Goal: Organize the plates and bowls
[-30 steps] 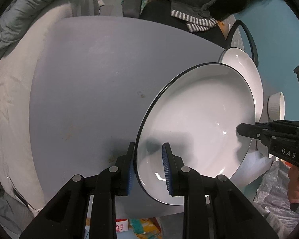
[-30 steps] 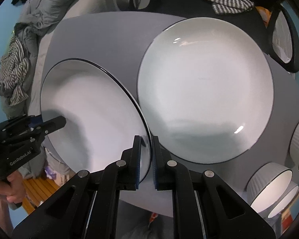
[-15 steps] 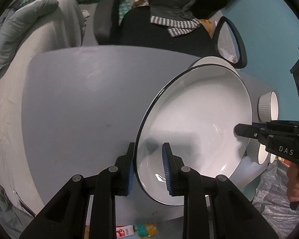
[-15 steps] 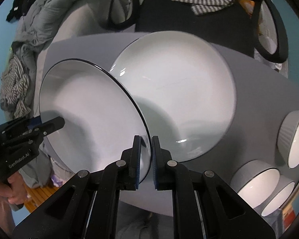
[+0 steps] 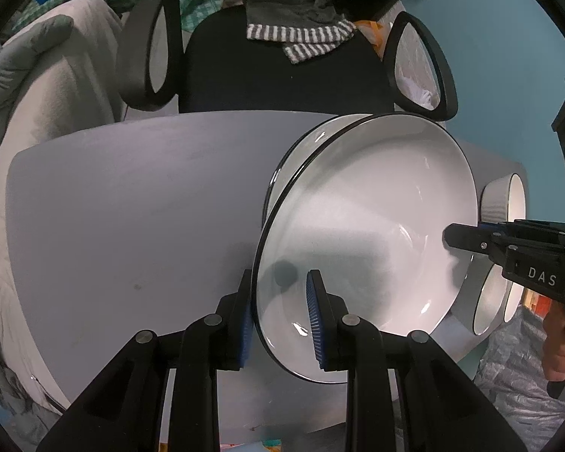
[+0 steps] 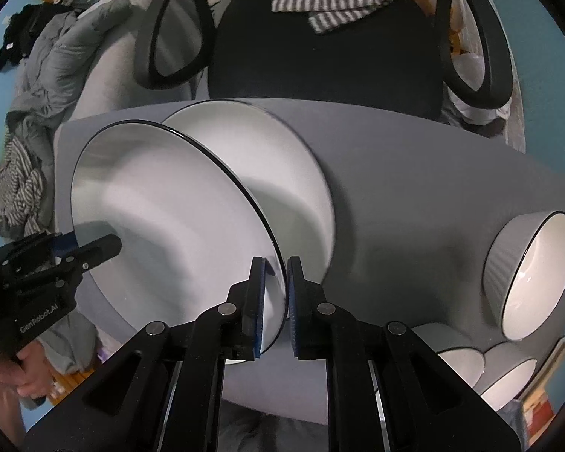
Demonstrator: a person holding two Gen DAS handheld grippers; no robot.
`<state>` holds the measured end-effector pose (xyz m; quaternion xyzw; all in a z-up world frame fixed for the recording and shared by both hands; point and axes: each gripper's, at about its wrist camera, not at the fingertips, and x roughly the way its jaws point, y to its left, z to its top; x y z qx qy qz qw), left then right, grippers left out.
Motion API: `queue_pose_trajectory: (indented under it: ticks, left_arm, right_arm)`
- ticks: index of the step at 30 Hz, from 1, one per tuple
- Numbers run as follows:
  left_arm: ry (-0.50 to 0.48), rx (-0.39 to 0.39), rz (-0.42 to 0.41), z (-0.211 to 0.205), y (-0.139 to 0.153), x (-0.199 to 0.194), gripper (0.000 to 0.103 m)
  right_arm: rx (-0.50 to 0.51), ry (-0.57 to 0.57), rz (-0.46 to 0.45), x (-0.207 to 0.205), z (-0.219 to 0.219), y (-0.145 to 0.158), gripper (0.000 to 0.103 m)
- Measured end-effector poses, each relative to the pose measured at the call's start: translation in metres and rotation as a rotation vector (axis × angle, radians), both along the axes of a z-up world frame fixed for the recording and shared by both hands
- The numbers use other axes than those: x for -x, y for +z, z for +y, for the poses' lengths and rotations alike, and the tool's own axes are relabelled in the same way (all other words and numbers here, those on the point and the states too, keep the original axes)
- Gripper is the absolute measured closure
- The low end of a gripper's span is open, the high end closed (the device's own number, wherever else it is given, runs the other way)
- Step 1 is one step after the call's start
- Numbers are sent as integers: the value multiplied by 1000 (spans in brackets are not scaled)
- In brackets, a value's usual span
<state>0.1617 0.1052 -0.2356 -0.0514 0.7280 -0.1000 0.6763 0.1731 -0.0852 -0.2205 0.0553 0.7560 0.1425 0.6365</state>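
Gleaming white plate point(image 5: 365, 226), thin black rim, both grippers' fingers point(image 5: 314, 312) clamped on it

Right hand-held gripper point(image 6: 275, 301) clamping black-rimmed plate point(image 6: 162, 226) rim, second plate point(image 6: 282, 173) beneath, grey table point(image 6: 414, 173)

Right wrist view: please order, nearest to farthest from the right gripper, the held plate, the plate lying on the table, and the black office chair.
1. Held white black-rimmed plate, clamped in the gripper.
2. Second white plate, flat on the table just behind.
3. Black office chair, beyond the table's far edge.
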Motion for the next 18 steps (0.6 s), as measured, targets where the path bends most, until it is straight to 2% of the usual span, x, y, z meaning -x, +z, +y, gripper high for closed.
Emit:
queue_pose_trajectory:
  ticks: [9, 18]
  left_arm:
    - [-8, -46, 27, -15, -16, -13, 78]
    - [20, -57, 42, -14, -15, -14, 77]
  right_arm:
    - [9, 16, 17, -16, -9, -11, 91]
    - [18, 17, 52, -21, -8, -19, 90]
